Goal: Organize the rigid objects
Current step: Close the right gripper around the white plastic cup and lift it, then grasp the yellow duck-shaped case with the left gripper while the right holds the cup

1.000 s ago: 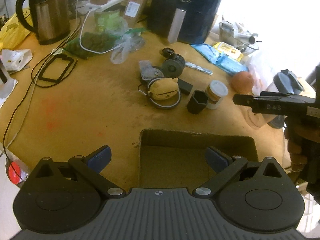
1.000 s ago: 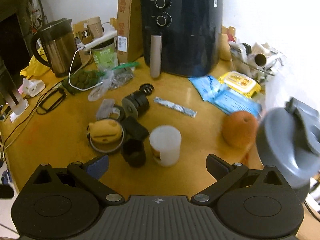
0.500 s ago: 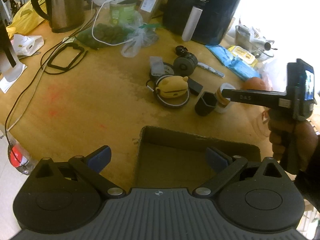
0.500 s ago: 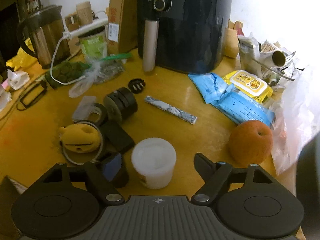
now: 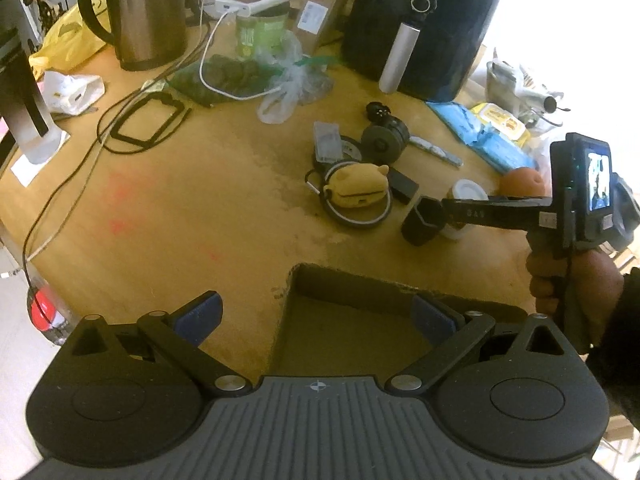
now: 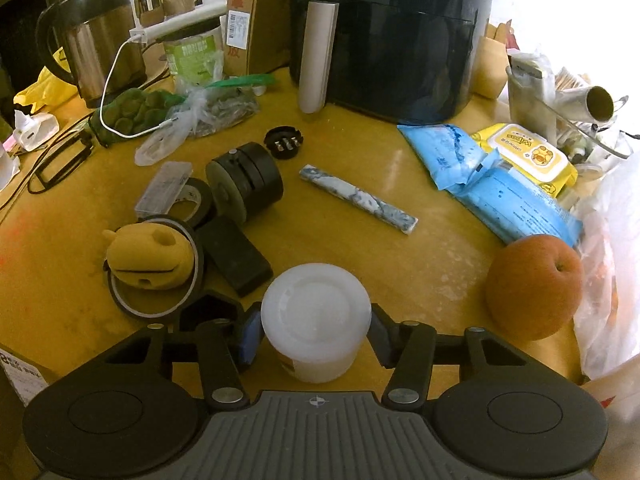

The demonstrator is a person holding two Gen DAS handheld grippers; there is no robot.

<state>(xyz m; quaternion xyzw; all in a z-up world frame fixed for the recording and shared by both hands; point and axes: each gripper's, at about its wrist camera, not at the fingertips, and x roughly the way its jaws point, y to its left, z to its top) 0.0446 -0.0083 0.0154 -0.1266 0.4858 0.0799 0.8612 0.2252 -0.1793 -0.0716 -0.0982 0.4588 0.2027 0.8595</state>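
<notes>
A white-lidded plastic jar (image 6: 315,322) stands on the wooden table between the pads of my right gripper (image 6: 314,338), which is shut on it. In the left wrist view the jar (image 5: 464,194) is partly hidden behind the right gripper's fingers. A black hexagonal cup (image 5: 422,220) stands just left of the jar. My left gripper (image 5: 316,318) is open and empty above an open cardboard box (image 5: 356,336) at the table's near edge. A yellow bear-shaped case (image 6: 150,258) lies inside a tape ring.
A black block (image 6: 236,254), black cylinder (image 6: 244,186), tape roll (image 6: 194,202), clear case (image 6: 164,186) and marbled stick (image 6: 358,198) lie mid-table. An orange fruit (image 6: 534,286) sits right. Air fryer (image 6: 390,32), kettle (image 6: 96,38), wipes (image 6: 524,152) and cables (image 5: 148,124) stand behind.
My right gripper moved forward and down to the white jar and closed around it. The left gripper stayed open over the box, shifting slightly.
</notes>
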